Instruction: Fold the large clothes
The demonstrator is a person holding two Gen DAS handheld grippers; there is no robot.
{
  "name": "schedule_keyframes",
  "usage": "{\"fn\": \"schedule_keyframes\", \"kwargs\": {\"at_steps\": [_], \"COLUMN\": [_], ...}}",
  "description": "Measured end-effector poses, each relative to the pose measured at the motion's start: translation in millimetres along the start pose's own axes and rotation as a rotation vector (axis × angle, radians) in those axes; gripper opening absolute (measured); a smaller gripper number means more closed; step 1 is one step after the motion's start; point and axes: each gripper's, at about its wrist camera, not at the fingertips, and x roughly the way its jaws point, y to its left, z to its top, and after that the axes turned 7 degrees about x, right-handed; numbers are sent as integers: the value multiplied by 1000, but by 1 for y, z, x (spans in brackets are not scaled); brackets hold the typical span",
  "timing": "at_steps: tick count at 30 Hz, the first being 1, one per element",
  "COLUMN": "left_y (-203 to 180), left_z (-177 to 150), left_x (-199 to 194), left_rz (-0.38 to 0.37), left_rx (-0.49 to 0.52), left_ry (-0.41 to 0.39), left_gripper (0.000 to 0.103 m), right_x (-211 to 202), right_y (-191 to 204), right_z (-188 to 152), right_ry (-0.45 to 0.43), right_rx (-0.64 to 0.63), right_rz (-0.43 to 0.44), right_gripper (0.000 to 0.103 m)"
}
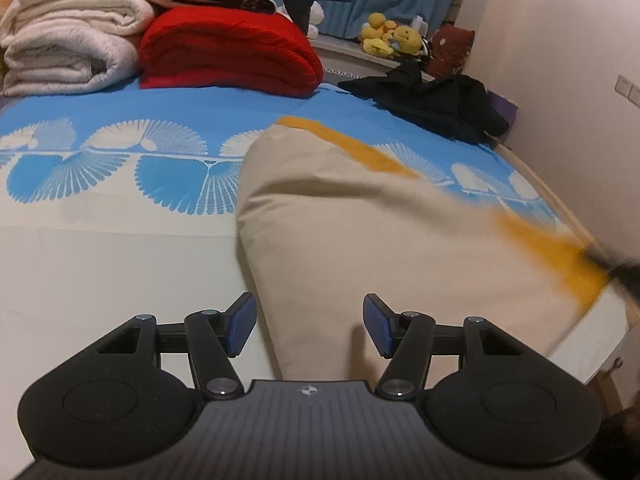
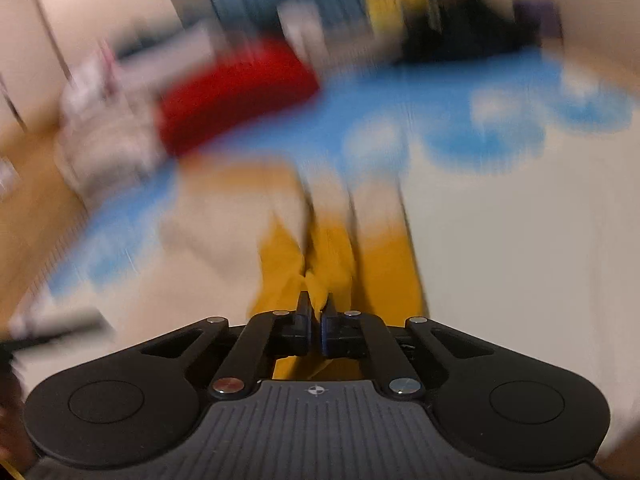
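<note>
A beige garment (image 1: 360, 224) with a mustard-yellow band (image 1: 352, 144) lies on the bed. My left gripper (image 1: 310, 326) is open and empty, its blue pads on either side of the garment's near corner, just above it. My right gripper (image 2: 316, 312) is shut on the garment's yellow band (image 2: 328, 256) and holds it up; that view is badly motion-blurred. In the left wrist view the right gripper (image 1: 624, 270) shows as a dark blur at the far right, at the end of the yellow band.
The bed sheet (image 1: 120, 240) is cream with a blue fan pattern. At the far end lie a red blanket (image 1: 228, 52), rolled white blankets (image 1: 68, 40) and a black garment (image 1: 436, 100). Plush toys (image 1: 390, 38) sit on a ledge. A wall (image 1: 560, 80) runs along the right.
</note>
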Motion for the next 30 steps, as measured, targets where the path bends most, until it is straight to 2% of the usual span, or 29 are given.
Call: {"fn": "schedule_keyframes", "kwargs": {"at_steps": [2,4,7,8,11,12,13,15,16,18,22,23,25,26,28,30], "left_y": [-6,-13,-24,-27,-36,-41,-47,-54,-55,-55,-48,-49,-55,-60,-64,-56], "left_z": [1,3,3,3,1,-3,-12,-32,-35,-30,-22,-24,-42,-49,-48,-44], "left_x": [0,4,11,12,16,22,36,64,67,63,32,32,55,62,62,55], "left_rz": [-15,-25,-46,-60,-109,-116,-102,-30,-8,-18,-118,-142,-81,-64,-76,-98], "left_rx": [-5,9,28,38,76,118,181,267,281,272,238,250,342,387,407,362], "left_ry": [0,2,13,20,51,96,179,328,334,315,227,247,382,404,402,381], "left_gripper": [64,64,64,64,64,64,65,67,67,66,65,65,68,69,72,72], "right_x": [-40,-55,-36,-29,-12,-8,-4,9,16,27,34,34,35,37,41,37], "right_y": [4,-1,-32,-37,-47,-47,-47,-47,-47,-50,-37,-38,-35,-34,-31,-30], "right_z": [8,5,-3,-6,-16,-18,-20,-26,-31,-35,-44,-44,-43,-43,-43,-41], "right_ry": [-171,-205,-35,13,122,147,176,250,292,363,376,382,392,399,422,410], "right_rx": [-53,-115,-76,-83,-102,-113,-119,-131,-135,-125,-184,-176,-177,-183,-189,-192], "right_rz": [84,22,-166,-205,-247,-248,-250,-270,-286,-294,-332,-337,-346,-352,-355,-361], "right_gripper": [1,1,1,1,1,1,1,1,1,1,1,1,1,1,1,1]}}
